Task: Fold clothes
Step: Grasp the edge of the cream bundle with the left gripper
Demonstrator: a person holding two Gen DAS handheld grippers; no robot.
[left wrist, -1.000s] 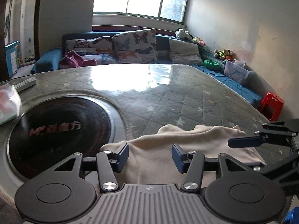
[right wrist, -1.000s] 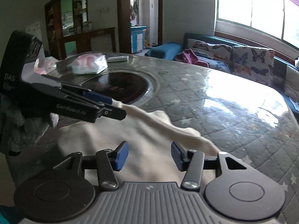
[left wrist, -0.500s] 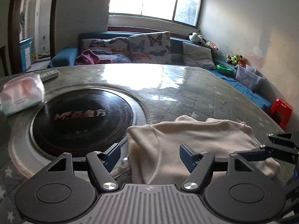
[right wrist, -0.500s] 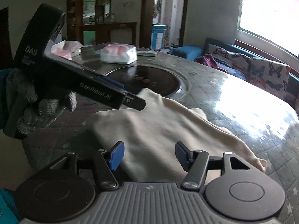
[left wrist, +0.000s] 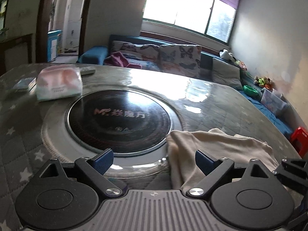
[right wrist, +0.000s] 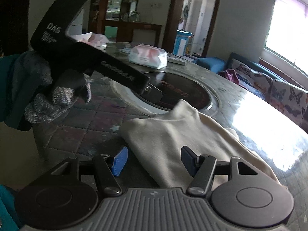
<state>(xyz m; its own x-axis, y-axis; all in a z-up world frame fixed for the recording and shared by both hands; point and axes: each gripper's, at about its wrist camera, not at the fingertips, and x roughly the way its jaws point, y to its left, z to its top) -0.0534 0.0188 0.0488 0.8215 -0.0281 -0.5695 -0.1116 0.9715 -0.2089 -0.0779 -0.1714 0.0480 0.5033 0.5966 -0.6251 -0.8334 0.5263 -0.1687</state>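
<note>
1. The cream garment [left wrist: 221,148] is seen lying bunched on the quilted, star-patterned table cover [left wrist: 23,144], just beside the rim of the round black cooktop [left wrist: 119,117] set into the table; in the right wrist view the same cloth [right wrist: 173,134] spreads from the cooktop's edge toward the camera.
2. The left gripper [left wrist: 154,159] is held with its jaws wide apart. They have just been opening, from a narrower gap a second ago, and only the garment's left edge is seen between them, unpressed by either pad.
3. Compared with the earlier frame, the left view is shifted leftward: the cooktop is now centred and the cloth is pushed to the right side.
4. The right gripper [right wrist: 154,161] is held with its jaws apart above the garment, nothing being clamped; they opened slightly within the last second.
5. A gloved hand [right wrist: 48,96] is seen gripping the left tool's handle.
6. A tissue pack [left wrist: 59,84] is seen beyond the cooktop.
</note>
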